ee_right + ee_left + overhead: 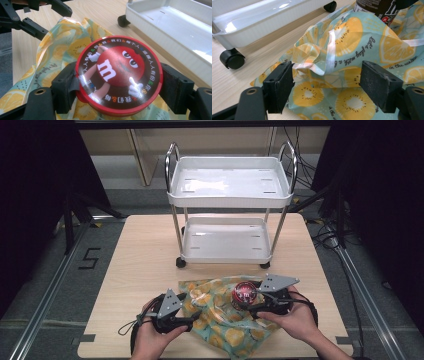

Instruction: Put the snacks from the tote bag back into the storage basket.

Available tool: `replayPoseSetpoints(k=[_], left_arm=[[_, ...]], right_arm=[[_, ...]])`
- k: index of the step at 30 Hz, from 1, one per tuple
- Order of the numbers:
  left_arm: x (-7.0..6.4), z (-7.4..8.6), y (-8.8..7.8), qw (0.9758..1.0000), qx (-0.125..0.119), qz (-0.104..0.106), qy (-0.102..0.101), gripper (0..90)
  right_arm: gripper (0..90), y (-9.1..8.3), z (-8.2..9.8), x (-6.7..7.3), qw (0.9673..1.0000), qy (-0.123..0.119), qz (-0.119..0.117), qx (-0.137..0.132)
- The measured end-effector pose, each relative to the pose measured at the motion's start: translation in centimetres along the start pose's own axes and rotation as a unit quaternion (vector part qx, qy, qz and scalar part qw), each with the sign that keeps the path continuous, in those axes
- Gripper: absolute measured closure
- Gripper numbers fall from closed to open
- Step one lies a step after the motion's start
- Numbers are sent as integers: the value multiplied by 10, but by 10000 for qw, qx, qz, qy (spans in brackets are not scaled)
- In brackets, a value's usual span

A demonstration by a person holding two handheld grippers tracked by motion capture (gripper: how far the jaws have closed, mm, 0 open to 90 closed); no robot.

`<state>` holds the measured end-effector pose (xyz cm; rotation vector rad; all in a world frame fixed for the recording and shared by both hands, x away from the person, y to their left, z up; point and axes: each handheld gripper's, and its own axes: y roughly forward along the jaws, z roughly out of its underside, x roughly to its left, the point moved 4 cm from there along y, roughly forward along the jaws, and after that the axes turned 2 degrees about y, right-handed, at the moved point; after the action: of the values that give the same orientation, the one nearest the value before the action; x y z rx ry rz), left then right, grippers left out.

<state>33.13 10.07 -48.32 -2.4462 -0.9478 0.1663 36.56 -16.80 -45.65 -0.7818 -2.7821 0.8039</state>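
Black jaws of the right gripper (117,82) squeeze the round red candy tub (119,75) standing upright over the lemon bag (220,312) on the tabletop (145,250), while the left gripper (327,82) waits wide apart, just left of it, at the bag's edge.

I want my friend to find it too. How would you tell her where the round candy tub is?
Start at the white cart, then come to the lemon-print bag before it. The candy tub sits there between the right gripper jaws, the one round red lid.
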Motion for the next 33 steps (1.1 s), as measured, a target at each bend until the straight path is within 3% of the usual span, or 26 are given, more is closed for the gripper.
replayPoseSetpoints(k=[2, 3, 4, 6, 9, 12, 14, 15, 18, 20, 22, 23, 24, 25, 28, 30, 32, 33], left_arm=[[1, 0, -1, 10000, 12, 9, 11, 261], [0, 0, -1, 9999, 16, -23, -129, 261], [0, 0, -1, 10000, -20, -1, -81, 261], [-1, 0, -1, 9998, -27, -6, -174, 261], [1, 0, -1, 10000, -19, -24, 1, 261], [1, -1, -1, 10000, -23, -21, -5, 261], [1, -1, -1, 10000, -22, -25, -3, 260], [-1, 0, -1, 9998, -32, -17, -181, 261], [-2, 0, -1, 9997, -73, -40, -225, 260], [-1, 0, -1, 9998, -48, -46, -189, 260], [1, 0, -2, 10000, -28, -44, -18, 261], [1, -1, -2, 10000, -41, -47, -17, 260], [0, 0, -2, 9998, -51, -22, -185, 260], [1, 0, -2, 9999, -37, -17, -101, 260], [0, 0, -2, 9998, -35, 1, -174, 260], [2, -1, -3, 10000, -43, -38, 17, 260], [1, -2, -4, 9999, -67, -48, -60, 260], [0, -1, -4, 9998, -55, -12, -167, 260]], right_arm=[[262, 0, 0, -1, 10000, 21, 10, -6], [262, 0, -1, -1, 10000, 9, 4, -8], [262, 0, -1, -1, 10000, 9, 10, -9], [262, 0, -1, -1, 10000, 23, 13, -7], [262, -1, -1, -1, 9999, 100, 44, 5], [262, -1, -2, -3, 10000, 29, 34, -51], [262, -3, -2, -3, 9999, 109, 66, 25], [262, -3, -3, -2, 9998, 183, 59, 48], [262, -3, -4, -5, 9999, 123, 99, 6], [262, -4, -5, -6, 9999, 75, 97, -5], [262, -4, -6, -6, 9998, 158, 136, -25], [262, -4, -7, -7, 9999, 101, 132, -15], [262, -4, -7, -7, 9999, 106, 118, 3], [262, -4, -7, -8, 9997, 141, 186, -24], [262, -5, -8, -10, 9997, 160, 188, -2], [262, -5, -8, -9, 9995, 227, 197, -13], [262, -4, -9, -12, 9997, 148, 199, -50], [262, -5, -9, -11, 9996, 227, 175, -10]])
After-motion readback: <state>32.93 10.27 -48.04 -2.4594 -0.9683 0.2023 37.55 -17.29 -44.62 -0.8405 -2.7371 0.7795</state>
